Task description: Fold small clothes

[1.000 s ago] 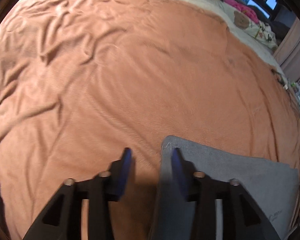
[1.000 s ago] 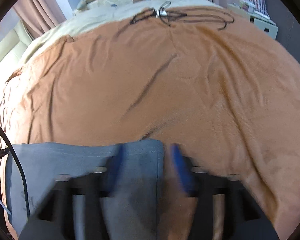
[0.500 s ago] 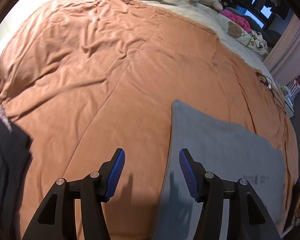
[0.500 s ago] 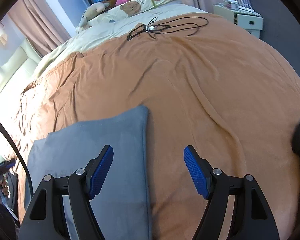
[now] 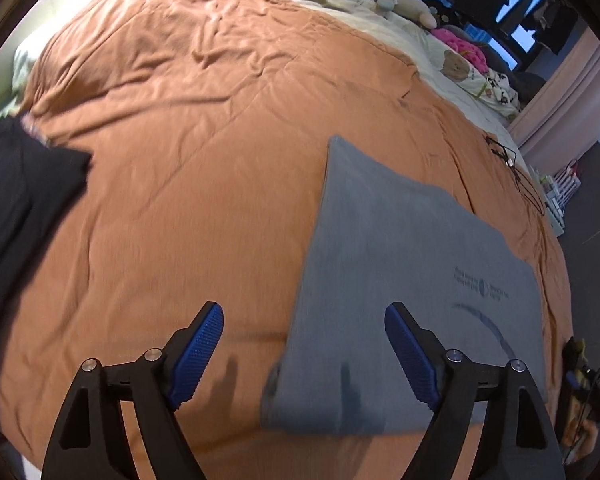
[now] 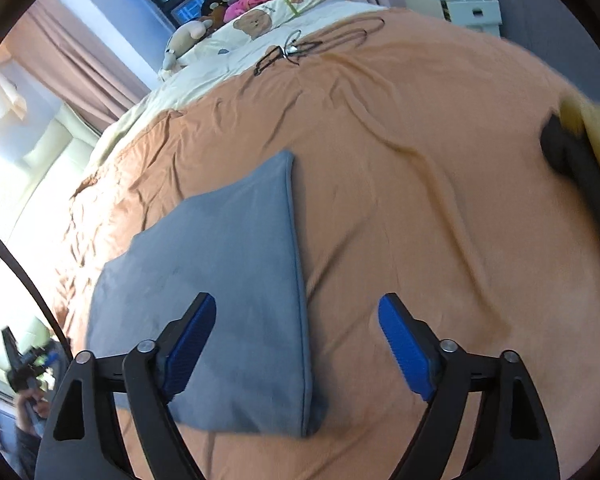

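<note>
A grey folded garment (image 5: 400, 264) with a small dark print lies flat on the orange bedspread (image 5: 204, 152). My left gripper (image 5: 304, 352) hovers above its left edge with jaws opening, nothing between the blue pads. In the right wrist view the same grey garment (image 6: 228, 272) lies under my right gripper (image 6: 298, 350), which hangs over its right edge, jaws also opening and holding nothing. Neither gripper touches the cloth.
A dark garment (image 5: 16, 200) lies at the left of the bed. A yellow and black garment (image 6: 584, 148) sits at the right edge. Black cables (image 6: 300, 50), soft toys (image 6: 188, 36) and a cream blanket lie at the far end. A white shelf unit (image 6: 460, 8) stands beyond the bed.
Both grippers let go of the grey garment's far corners, pulled back toward the near side and rose slightly, and their jaws widened. The garment now lies folded flat.
</note>
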The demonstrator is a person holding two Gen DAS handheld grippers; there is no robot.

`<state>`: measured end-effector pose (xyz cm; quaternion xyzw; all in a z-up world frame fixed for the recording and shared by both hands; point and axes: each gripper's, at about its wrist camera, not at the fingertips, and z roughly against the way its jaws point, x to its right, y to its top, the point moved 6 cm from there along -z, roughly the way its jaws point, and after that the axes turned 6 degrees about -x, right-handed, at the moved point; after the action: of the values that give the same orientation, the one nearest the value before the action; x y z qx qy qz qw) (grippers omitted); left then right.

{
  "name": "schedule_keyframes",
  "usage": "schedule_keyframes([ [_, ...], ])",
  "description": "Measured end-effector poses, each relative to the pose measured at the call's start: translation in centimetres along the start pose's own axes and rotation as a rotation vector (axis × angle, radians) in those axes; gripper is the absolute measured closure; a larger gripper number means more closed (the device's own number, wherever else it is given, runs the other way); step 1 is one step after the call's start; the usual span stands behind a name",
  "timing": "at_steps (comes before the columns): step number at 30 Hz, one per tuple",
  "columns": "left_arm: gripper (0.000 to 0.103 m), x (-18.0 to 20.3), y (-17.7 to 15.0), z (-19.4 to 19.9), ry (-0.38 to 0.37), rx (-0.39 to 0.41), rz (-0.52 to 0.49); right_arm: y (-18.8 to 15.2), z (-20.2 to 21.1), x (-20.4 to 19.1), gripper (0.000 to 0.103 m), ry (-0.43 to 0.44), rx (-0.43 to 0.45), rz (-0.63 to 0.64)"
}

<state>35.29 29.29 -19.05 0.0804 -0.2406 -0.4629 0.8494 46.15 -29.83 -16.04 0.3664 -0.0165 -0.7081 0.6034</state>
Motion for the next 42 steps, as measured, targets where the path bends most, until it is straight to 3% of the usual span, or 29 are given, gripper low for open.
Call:
schedule_keyframes([
  [8,0.019,-1.5,-4.9,-0.6,-0.051,-0.033,0.074,-4.4,-1.3,2.5,0.017,0.088,-0.073,-0.090],
  [11,0.019,-1.5,-6.0,-0.4,-0.084,-0.027,0.097,-5.1,-1.6,2.7,0.017,0.173,-0.086,-0.125],
  [19,0.024,-1.5,-8.0,-0.3,-0.195,-0.001,0.174,-6.4,-2.8,3.9,0.017,0.289,-0.085,-0.195],
  [21,0.030,-1.5,-8.4,-0.9,-0.214,-0.015,0.198,-6.4,-3.5,4.3,0.022,0.309,-0.088,-0.211],
  [23,0.033,-1.7,-8.7,-1.7,-0.241,-0.028,0.230,-7.0,-4.1,4.7,0.033,0.335,-0.093,-0.232],
  [30,0.037,-2.5,-9.4,-3.9,-0.299,-0.048,0.333,-7.5,-5.2,7.1,0.042,0.332,-0.055,-0.347],
  [35,0.041,-2.4,-8.8,-4.5,-0.318,-0.004,0.374,-7.6,-5.7,8.4,0.057,0.315,-0.007,-0.399],
  [39,0.058,-2.2,-8.8,-5.3,-0.368,-0.010,0.408,-7.4,-6.7,8.4,0.067,0.328,0.011,-0.421],
  [41,0.064,-2.0,-9.0,-5.5,-0.373,-0.010,0.394,-7.6,-7.1,8.3,0.077,0.331,0.011,-0.423],
  [42,0.075,-2.1,-9.0,-5.7,-0.359,-0.014,0.386,-7.9,-7.2,7.5,0.081,0.329,0.008,-0.422],
])
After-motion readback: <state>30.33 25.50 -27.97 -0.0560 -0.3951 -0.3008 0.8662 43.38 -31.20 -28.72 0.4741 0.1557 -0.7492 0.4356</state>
